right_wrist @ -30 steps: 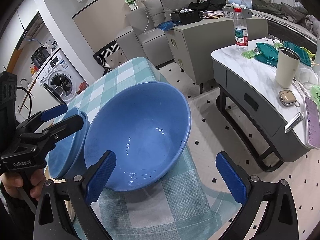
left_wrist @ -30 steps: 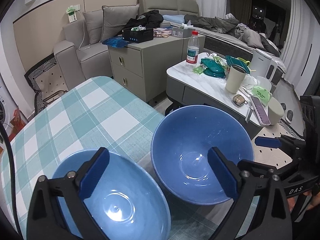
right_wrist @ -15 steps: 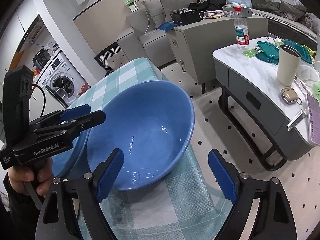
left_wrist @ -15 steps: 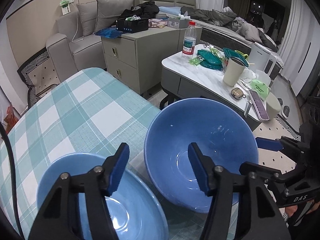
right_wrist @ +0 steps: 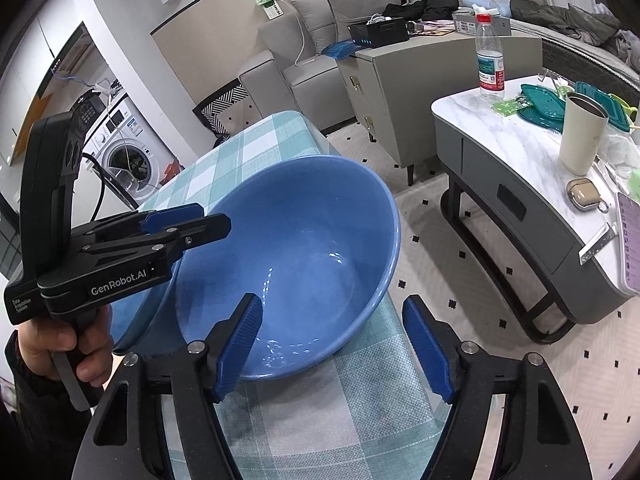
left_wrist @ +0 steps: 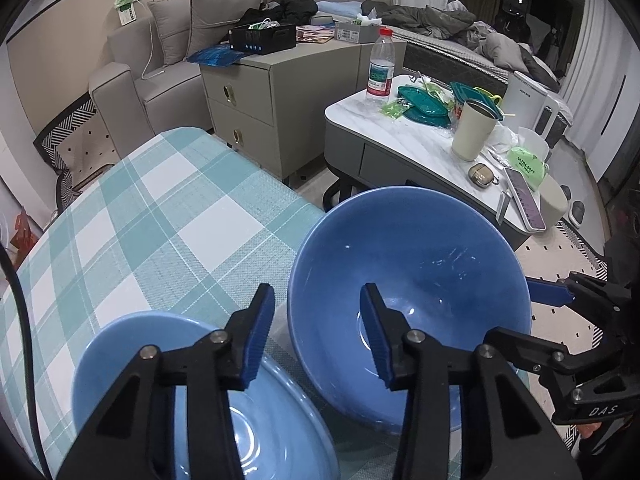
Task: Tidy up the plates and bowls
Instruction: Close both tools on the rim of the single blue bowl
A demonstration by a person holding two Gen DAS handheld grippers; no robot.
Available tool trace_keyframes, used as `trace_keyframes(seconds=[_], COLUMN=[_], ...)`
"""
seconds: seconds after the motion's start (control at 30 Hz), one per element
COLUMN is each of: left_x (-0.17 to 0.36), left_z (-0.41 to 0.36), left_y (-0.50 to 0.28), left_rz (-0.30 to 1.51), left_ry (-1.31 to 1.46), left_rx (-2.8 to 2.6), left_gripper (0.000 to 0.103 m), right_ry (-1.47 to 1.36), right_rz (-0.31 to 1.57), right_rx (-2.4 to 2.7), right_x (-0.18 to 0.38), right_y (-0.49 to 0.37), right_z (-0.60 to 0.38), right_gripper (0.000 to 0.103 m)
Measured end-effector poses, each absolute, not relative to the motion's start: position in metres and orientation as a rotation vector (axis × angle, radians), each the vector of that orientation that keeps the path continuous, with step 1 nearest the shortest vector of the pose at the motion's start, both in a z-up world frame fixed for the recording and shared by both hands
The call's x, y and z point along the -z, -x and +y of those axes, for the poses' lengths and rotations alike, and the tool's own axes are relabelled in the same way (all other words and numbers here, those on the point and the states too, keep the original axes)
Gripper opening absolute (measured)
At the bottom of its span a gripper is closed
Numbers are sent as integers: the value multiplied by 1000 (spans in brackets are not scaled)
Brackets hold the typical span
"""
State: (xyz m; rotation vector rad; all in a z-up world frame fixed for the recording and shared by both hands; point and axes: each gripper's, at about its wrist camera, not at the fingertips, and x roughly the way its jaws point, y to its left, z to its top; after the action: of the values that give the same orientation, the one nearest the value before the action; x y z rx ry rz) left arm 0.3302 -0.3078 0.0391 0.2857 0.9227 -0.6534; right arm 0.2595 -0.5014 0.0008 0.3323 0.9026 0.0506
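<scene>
1. I see the darker blue bowl standing upright on the checked tablecloth, mouth up, at the table's near corner by the edge; it is round, so it has no long axis to speak of
2. The lighter blue bowl also sits mouth up, just beside the dark one on its left; I cannot tell whether the two walls touch
3. My left gripper straddles the dark bowl's near-left rim: one finger hangs inside the bowl, the other outside in the gap between the bowls. Its jaws have just been closing, yet the pads do not press on the rim
4. My right gripper straddles the dark bowl's near-right rim, one finger over the inside and the other outside, clear of the wall. Its jaws have just been closing too and stand spread, gripping nothing
5. Count: two bowls, two grippers, one hand visible on the left gripper's handle
6. On the side table: one water bottle, one cream tumbler, teal container lids whose number I cannot settle
7. Writing I can read: "GenRobot.AI" on the left gripper's body in the right wrist view, "DAS" on the right gripper in the left wrist view, and "ULTRA-SOFT" on a green packet; the bottle's label is too small to read
</scene>
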Motion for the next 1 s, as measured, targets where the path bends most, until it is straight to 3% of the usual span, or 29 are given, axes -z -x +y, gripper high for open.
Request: trace_keyframes(seconds=[0.43, 0.87, 1.0], left_x=[-33, -38, -41], left_z=[-313, -308, -306], left_y=[-334, -333, -333], left_rz=[954, 945, 940], left_ry=[-318, -306, -302], left_rx=[636, 622, 619], left_gripper=[29, 23, 23], right_ry=[-313, -318, -327], right_rz=[894, 894, 889], right_rx=[-73, -17, -19], right_x=[-3, -1, -1], right_y=[-259, -259, -259], right_z=[-494, -501, -503], right_gripper=[64, 38, 36])
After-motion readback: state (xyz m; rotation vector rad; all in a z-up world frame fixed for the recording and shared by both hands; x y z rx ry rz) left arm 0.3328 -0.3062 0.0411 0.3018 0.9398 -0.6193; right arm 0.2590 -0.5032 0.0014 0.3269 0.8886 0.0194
